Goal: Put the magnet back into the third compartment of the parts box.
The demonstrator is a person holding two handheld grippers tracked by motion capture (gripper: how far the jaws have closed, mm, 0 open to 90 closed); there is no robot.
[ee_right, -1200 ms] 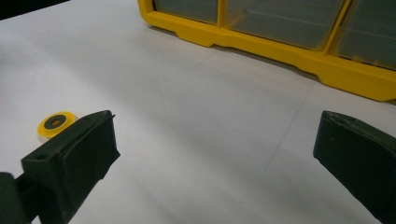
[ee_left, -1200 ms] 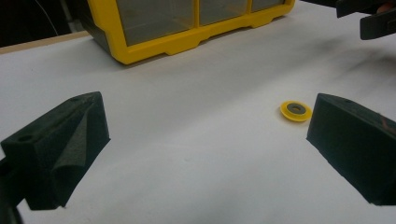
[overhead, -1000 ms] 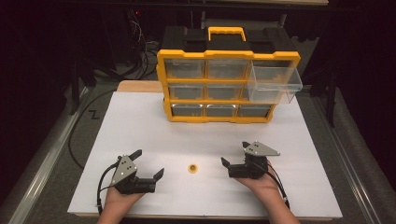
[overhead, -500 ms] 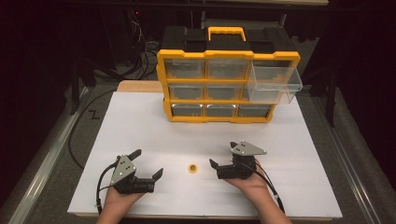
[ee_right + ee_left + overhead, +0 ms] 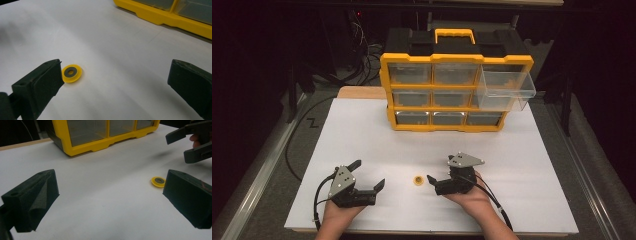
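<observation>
Your right gripper (image 5: 438, 178) is low over the white table (image 5: 362, 135), and its jaws are wide apart with nothing in them. The little yellow ring (image 5: 417, 180) with the grey middle lies flat on the table, just beside the tips of that gripper. In the right gripper view the ring (image 5: 72, 73) sits right next to the left jaw, near its tip, and the other jaw is far off to the side. I cannot tell if the jaw is touching the ring. Your left gripper (image 5: 368, 174) is on the other side of the ring, and its jaws are wide apart too and hold nothing. In the left gripper view the ring (image 5: 158, 181) lies just past the right jaw, and your right gripper (image 5: 183, 146) shows farther off in the top corner. The ring is between your two grippers, closer to the right one. At the far side of the table stands the yellow box of drawers (image 5: 452, 107). One clear drawer (image 5: 507, 92) at its top right is pulled out.
</observation>
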